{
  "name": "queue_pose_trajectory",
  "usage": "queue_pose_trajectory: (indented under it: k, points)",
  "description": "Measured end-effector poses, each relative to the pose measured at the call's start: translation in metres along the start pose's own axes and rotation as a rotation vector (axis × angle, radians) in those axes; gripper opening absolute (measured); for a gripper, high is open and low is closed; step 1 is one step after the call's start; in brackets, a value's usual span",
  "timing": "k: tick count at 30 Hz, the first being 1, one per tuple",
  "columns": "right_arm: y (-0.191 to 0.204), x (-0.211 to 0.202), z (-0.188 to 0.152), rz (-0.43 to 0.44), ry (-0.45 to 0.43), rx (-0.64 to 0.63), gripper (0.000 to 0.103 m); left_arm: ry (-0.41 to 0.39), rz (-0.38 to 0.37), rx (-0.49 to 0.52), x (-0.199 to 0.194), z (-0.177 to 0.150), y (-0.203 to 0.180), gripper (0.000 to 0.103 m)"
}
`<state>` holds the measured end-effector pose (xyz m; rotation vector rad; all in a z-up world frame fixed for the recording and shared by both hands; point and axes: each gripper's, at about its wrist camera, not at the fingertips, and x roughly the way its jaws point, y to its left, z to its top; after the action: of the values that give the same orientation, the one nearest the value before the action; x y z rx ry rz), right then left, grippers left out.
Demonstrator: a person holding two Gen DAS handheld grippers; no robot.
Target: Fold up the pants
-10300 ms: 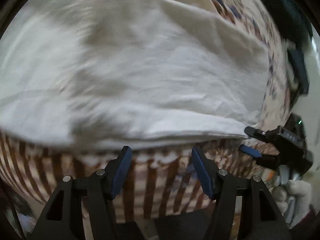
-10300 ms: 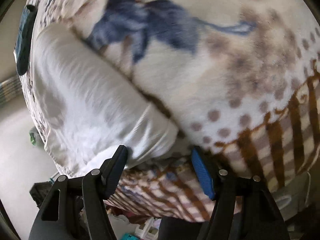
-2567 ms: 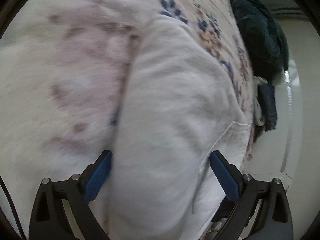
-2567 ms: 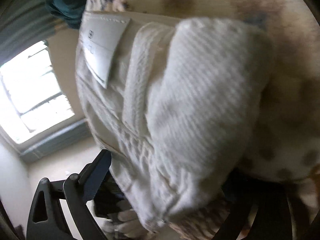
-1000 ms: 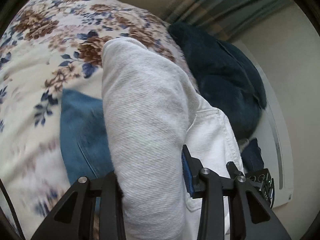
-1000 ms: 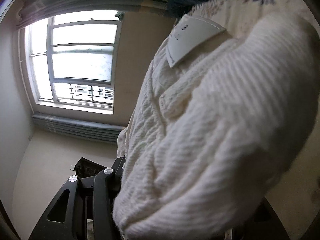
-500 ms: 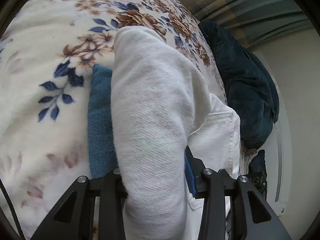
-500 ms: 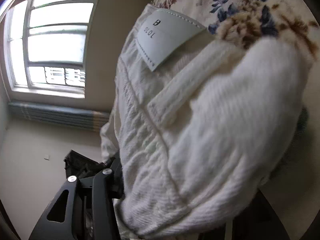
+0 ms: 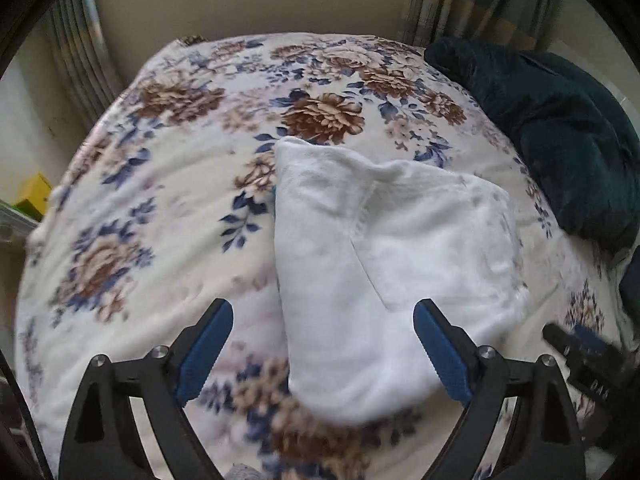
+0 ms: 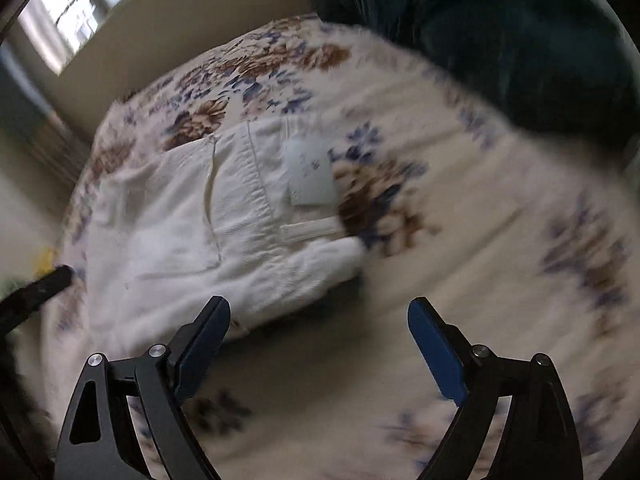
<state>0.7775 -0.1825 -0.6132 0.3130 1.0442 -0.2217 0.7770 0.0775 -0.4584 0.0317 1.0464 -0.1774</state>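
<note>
Pants [image 9: 384, 264] are sitting folded into a chunky white bundle on the bed, thick twill-looking cotton with a seam running down it and a soft rounded fold at the near end. Left tongs [image 9: 323, 346] are spread wide and still opening, blue ribbed pads on black arms; the near end of the bundle shows between them, but the pads aren't pressing on it. Right tongs [image 10: 319, 342] are the same deal, wide and opening, nothing between them but blanket, with the pants [image 10: 224, 216] lying just past the left pad. From that side you can see the waistband, a belt loop and a pale rectangular patch [image 10: 310, 176]. Underneath is a fuzzy cream blanket [image 9: 152, 184] with brown and blue flowers. A dark teal plush heap [image 9: 560, 136] sits far right.
</note>
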Motion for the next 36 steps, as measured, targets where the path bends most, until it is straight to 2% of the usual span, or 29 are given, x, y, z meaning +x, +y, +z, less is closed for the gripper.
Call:
queue_pose_trajectory:
  k: [3,6,8,16,23,29,36]
  points:
    - [-0.014,-0.052,0.003,-0.047,-0.004,-0.045,0.093,-0.021,0.029,0.005,-0.028,-0.014,-0.008,0.093]
    - [-0.001,-0.087,0.014,-0.064,-0.008,-0.077,0.093,-0.035,0.035,0.000,-0.056,-0.022,-0.017,0.093]
    - [0.006,-0.140,0.005,-0.074,-0.023,-0.104,0.093,-0.046,0.040,-0.003,-0.076,-0.026,-0.020,0.093]
    - [0.002,-0.259,-0.002,-0.058,-0.073,-0.184,0.093,-0.094,0.029,-0.032,-0.166,-0.047,-0.029,0.093]
    - [-0.010,-0.360,-0.029,-0.040,-0.099,-0.185,0.093,-0.135,0.030,-0.056,-0.268,-0.085,-0.038,0.093]
    - [-0.019,-0.475,-0.066,-0.027,-0.151,-0.188,0.093,-0.174,0.059,-0.055,-0.360,-0.115,-0.054,0.093]
    - [-0.023,-0.600,-0.106,0.010,-0.206,-0.213,0.093,-0.228,0.054,-0.031,-0.461,-0.153,-0.075,0.093]
